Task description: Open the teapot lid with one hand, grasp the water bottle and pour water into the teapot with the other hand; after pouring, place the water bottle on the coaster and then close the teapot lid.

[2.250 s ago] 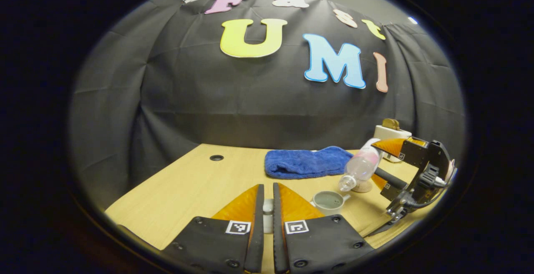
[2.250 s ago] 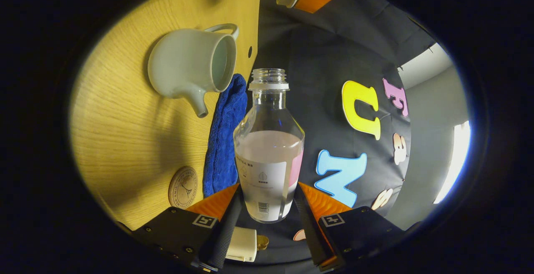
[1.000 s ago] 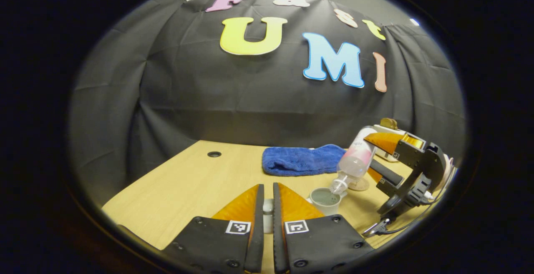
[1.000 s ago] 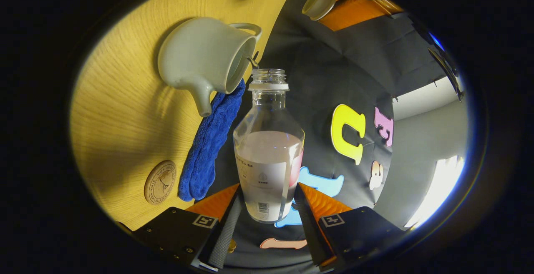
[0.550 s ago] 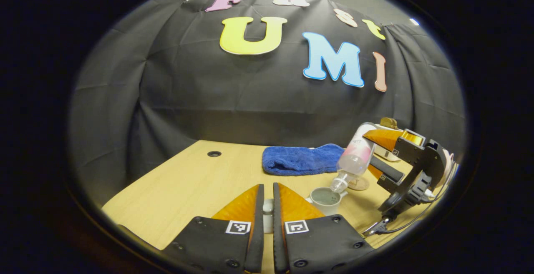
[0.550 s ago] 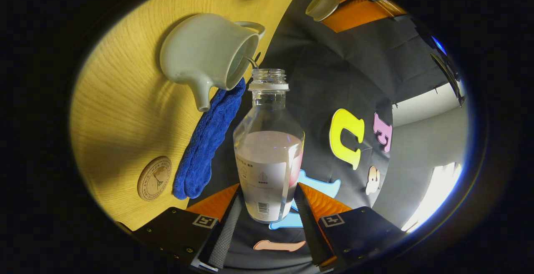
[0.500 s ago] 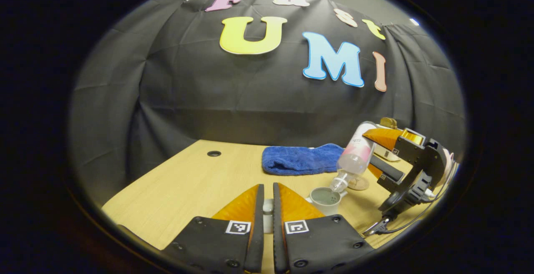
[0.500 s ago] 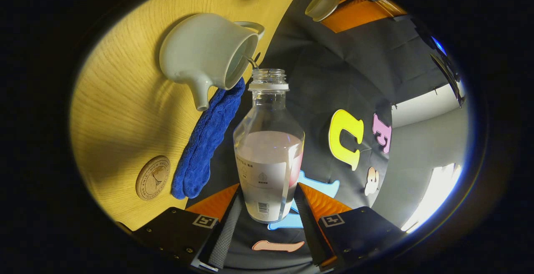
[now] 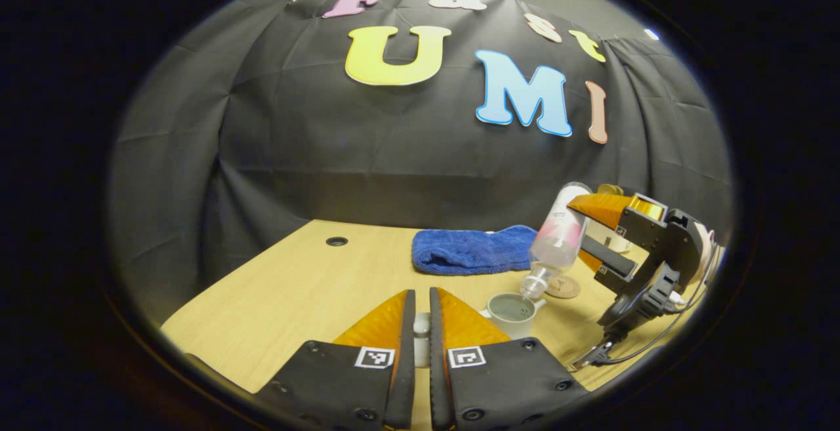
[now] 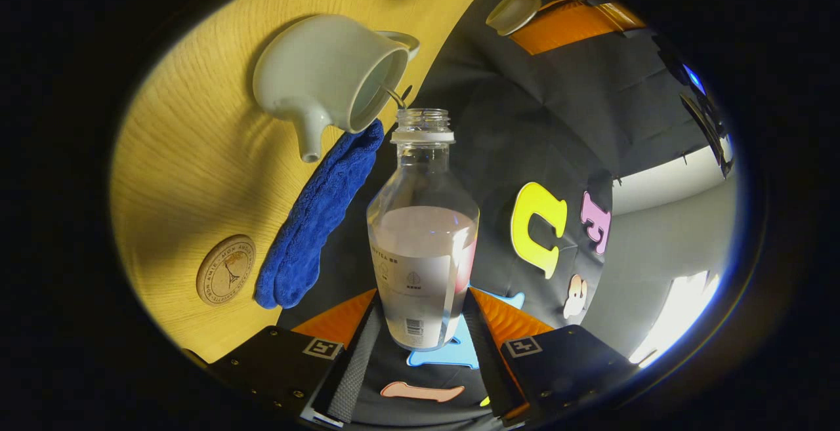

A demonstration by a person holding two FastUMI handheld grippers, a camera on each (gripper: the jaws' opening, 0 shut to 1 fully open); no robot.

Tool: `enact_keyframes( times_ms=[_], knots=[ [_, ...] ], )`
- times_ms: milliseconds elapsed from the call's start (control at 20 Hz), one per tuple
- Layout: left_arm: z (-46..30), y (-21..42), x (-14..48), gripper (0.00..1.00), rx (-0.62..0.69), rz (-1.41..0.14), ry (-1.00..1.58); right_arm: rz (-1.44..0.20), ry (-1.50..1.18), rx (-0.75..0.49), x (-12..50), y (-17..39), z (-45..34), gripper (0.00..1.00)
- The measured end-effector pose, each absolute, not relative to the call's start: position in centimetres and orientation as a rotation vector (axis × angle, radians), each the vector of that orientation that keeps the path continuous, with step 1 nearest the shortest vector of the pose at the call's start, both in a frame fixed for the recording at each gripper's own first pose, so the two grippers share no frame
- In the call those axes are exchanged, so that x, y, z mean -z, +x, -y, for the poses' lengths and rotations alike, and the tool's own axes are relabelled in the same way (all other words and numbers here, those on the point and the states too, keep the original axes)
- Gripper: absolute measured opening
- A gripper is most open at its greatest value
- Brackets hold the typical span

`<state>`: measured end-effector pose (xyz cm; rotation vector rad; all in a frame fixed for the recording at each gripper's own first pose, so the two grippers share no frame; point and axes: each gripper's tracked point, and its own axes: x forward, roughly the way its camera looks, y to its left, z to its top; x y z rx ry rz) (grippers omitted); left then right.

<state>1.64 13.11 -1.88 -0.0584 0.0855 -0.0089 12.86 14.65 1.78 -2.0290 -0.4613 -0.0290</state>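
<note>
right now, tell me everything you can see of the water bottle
The water bottle is clear plastic with a white neck ring, an open cap-less mouth and a white-and-pink label around its lower body. The right claw grips it by the base, both fingers pressing its sides. In the left gripper view it is tipped steeply, mouth down over the open teapot, and a thin stream of water runs into the pot. Part of the water is left inside.

teapot [image 10: 321, 83]: one
lid [image 10: 513, 12]: one
bottle [image 10: 423, 234]: one
coaster [image 10: 226, 269]: one
towel [image 9: 469, 250]: one
grippers: two, left gripper [image 9: 420, 326], right gripper [image 10: 420, 326]
</note>
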Motion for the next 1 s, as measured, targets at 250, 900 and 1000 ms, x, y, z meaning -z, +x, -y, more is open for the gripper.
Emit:
enact_keyframes(
  times_ms=[250, 900, 1000],
  knots=[
    [-13.1, 1.5, 2.0, 0.16, 0.011, -0.086, -0.059, 0.49, -2.057, 0.039, -2.9, 13.0, -14.9, 0.72],
    [-12.9, 1.5, 2.2, 0.16, 0.019, -0.094, -0.059, 0.539, -2.118, 0.039, -4.3, 13.0, -15.6, 0.75],
    [-12.9, 1.5, 2.3, 0.16, 0.021, -0.094, -0.061, 0.543, -2.122, 0.04, -4.6, 13.0, -15.5, 0.75]
  ],
)
